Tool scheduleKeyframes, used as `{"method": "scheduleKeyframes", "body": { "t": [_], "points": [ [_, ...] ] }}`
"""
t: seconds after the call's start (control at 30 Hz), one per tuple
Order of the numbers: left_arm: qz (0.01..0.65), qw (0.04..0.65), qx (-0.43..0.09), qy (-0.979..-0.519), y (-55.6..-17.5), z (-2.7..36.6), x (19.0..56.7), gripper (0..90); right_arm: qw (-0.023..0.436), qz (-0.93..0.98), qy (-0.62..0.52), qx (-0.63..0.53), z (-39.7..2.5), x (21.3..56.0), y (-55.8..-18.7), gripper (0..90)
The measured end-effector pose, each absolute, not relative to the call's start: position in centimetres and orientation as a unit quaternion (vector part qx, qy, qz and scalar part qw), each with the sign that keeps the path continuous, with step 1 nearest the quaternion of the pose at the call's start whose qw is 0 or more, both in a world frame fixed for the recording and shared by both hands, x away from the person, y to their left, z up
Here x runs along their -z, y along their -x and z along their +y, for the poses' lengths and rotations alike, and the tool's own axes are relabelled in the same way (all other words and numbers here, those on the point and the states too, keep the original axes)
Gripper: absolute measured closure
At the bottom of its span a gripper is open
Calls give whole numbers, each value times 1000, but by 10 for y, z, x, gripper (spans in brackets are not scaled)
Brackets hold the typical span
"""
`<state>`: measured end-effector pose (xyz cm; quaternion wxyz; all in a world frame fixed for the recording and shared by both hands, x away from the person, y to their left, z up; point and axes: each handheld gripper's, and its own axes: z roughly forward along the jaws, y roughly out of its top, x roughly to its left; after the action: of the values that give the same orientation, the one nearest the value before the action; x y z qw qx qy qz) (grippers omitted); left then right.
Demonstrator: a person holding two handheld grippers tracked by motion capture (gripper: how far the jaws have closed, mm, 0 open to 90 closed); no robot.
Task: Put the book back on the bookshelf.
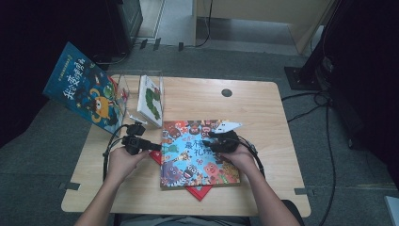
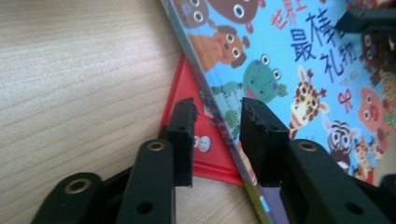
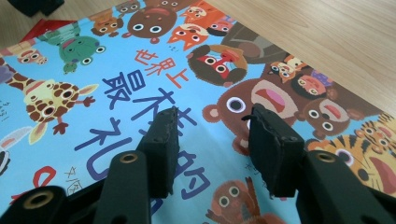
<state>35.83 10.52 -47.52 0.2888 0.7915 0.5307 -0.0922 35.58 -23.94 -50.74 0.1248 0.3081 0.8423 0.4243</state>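
Observation:
A blue picture book [image 1: 188, 155] with cartoon animals lies flat in the middle of the table, on top of a red book [image 1: 200, 191] whose corners stick out. My left gripper [image 1: 157, 147] is at the blue book's left edge. In the left gripper view that gripper [image 2: 217, 126] is open, one jaw on each side of the book's edge [image 2: 219, 126], above the red book [image 2: 210, 154]. My right gripper [image 1: 213, 140] hovers over the cover. Its own view shows the right gripper [image 3: 212, 133] open just above the blue book [image 3: 140, 84], holding nothing.
A clear acrylic book stand [image 1: 123, 84] sits at the table's back left, holding a white caterpillar book [image 1: 151, 100]. A blue book [image 1: 84, 89] leans out over the table's left edge. Bare wooden tabletop [image 1: 263, 108] surrounds the books, with a cable hole [image 1: 227, 92] at the back.

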Motion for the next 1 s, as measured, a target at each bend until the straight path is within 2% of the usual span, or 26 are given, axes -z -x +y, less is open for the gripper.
{"method": "scheduleKeyframes", "body": {
  "t": [0.17,0.4,0.53,0.83,1.0],
  "points": [
    [525,290,90,-795,-357,104,483,780,115,837,-326,-424,-247,506,-356,632],
    [514,296,89,-800,-357,101,489,882,132,828,-359,-410,-267,504,-353,772],
    [512,298,90,-801,-356,99,490,900,142,813,-397,-401,-285,503,-352,848],
    [514,305,95,-796,-355,100,491,900,170,781,-463,-382,-317,504,-352,868],
    [515,307,97,-795,-350,101,492,900,157,785,-466,-378,-317,507,-355,883]
  ]
}}
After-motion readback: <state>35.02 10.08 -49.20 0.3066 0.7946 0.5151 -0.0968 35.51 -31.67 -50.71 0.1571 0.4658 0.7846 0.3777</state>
